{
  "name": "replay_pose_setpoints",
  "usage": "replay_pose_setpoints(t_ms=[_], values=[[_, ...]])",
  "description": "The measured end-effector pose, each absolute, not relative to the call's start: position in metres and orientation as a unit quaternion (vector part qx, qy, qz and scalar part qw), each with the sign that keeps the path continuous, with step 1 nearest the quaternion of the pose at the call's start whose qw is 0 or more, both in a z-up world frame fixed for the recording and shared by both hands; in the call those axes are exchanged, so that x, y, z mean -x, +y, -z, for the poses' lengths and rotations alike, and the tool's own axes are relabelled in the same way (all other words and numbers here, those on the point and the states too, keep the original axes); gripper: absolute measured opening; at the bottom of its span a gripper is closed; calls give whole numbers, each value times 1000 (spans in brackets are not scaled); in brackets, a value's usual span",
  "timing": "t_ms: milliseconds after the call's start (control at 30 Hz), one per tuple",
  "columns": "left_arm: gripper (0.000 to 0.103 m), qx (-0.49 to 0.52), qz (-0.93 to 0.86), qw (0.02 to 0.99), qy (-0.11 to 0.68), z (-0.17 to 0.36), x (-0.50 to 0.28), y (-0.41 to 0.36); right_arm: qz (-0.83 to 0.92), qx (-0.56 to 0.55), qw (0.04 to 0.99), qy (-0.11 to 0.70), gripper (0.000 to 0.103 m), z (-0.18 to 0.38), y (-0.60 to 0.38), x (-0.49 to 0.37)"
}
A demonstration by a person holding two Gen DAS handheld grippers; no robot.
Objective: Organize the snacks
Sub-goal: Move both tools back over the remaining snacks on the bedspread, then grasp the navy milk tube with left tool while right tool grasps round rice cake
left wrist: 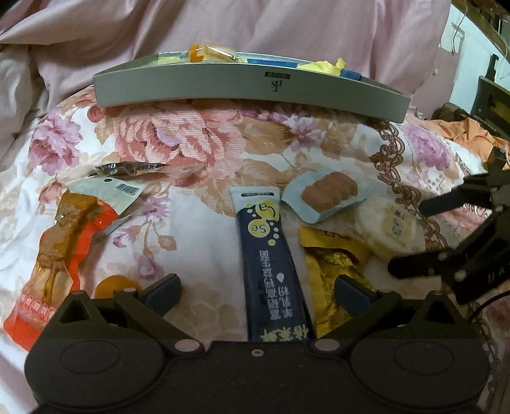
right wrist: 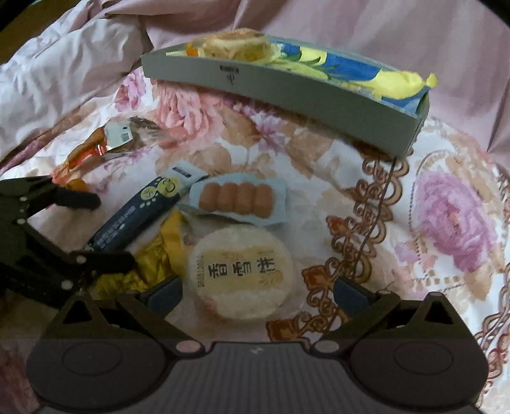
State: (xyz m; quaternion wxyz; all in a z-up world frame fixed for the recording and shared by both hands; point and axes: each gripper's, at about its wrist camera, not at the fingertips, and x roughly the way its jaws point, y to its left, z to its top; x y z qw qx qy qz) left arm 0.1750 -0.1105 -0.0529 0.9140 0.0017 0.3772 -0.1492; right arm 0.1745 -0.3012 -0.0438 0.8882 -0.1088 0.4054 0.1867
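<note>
Snacks lie scattered on a floral bedspread [left wrist: 197,133]. A dark blue stick sachet [left wrist: 271,254] lies between the wide-spread fingers of the left gripper [left wrist: 256,291], its long axis running toward twelve o'clock in the left wrist view, the yellow-dotted end farthest from the camera; its near end is hidden under the gripper body. In the right wrist view the sachet points toward one o'clock. At about three o'clock from it a gold foil packet [left wrist: 331,274] is partly covered by the left gripper's finger, its print unreadable. At one o'clock a pale blue pack of brown rolls [left wrist: 325,194] lies tilted. A round rice cracker [right wrist: 240,275] in clear wrap sits between the spread fingers of the right gripper [right wrist: 256,291], which touches nothing; its near rim is hidden behind the gripper body. At nine o'clock of the sachet, an orange-red packet [left wrist: 60,254] is cut off by the gripper body, with a barcode-labelled pouch [left wrist: 111,194] overlapping its far end. At twelve o'clock stands a grey box [left wrist: 251,92], long side facing the camera; inside it a yellow-and-blue bag [right wrist: 344,73] and an orange-yellow wrapped item [left wrist: 210,52] show only above the rim. Pink quilt [left wrist: 255,25] rises behind.
</note>
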Motion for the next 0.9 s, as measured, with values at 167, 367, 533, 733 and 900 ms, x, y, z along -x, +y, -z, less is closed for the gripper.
replay_pose_setpoints(t_ms=[167,367,533,733,900], values=[[97,3,133,915,381,53,-183,-111,-192,145,881,408,103,50,-289,-174],[95,0,124,916,381,53,-185,-114,-179,153,879,414,102,56,-284,-176],[93,-9,117,915,385,54,-186,-117,-177,140,882,413,95,56,-286,-179],[89,-21,109,915,387,54,-187,-119,-177,141,884,408,91,55,-281,-176],[88,-27,105,915,388,54,-187,-121,-178,139,885,407,88,55,-279,-176]])
